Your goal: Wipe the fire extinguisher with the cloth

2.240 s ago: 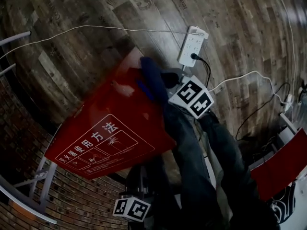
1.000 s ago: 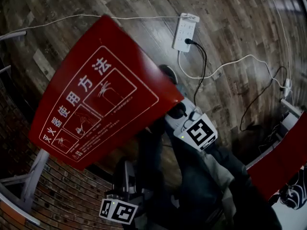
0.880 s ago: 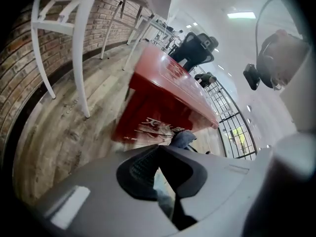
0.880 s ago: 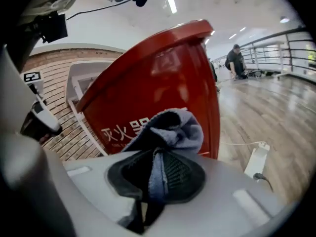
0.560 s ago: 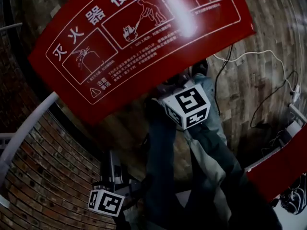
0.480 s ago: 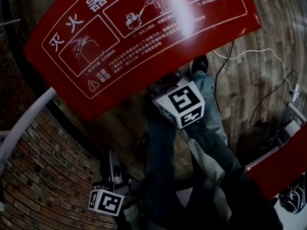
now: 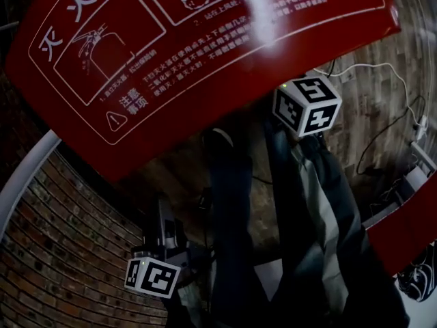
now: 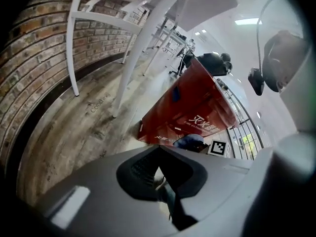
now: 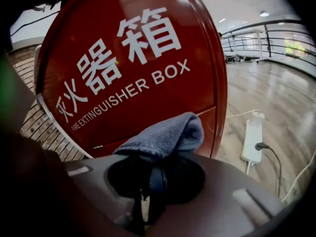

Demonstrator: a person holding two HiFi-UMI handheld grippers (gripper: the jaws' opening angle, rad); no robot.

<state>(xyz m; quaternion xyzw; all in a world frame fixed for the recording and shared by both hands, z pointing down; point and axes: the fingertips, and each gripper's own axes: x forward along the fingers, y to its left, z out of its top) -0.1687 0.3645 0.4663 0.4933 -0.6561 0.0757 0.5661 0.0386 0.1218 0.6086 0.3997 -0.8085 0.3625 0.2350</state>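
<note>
— Since a second ago, drew closer over the box [image 7: 205,53]; swung the right gripper [image 9: 148,184] out far-right, toward its front.
— Held what?
— Pinched the cloth [image 9: 165,137] narrowly, bunched past the jaws. Left gripper [image 8: 165,189] shut, empty, low by the brick wall [image 7: 61,251].
— Step?
— Probably approach; could not tell contact. Next: press cloth flat, stroke along the front.
— Box?
— Stood on the floor [image 9: 276,93] by the wall, lettered front facing the right gripper, long axis near-left to far-right.
</note>
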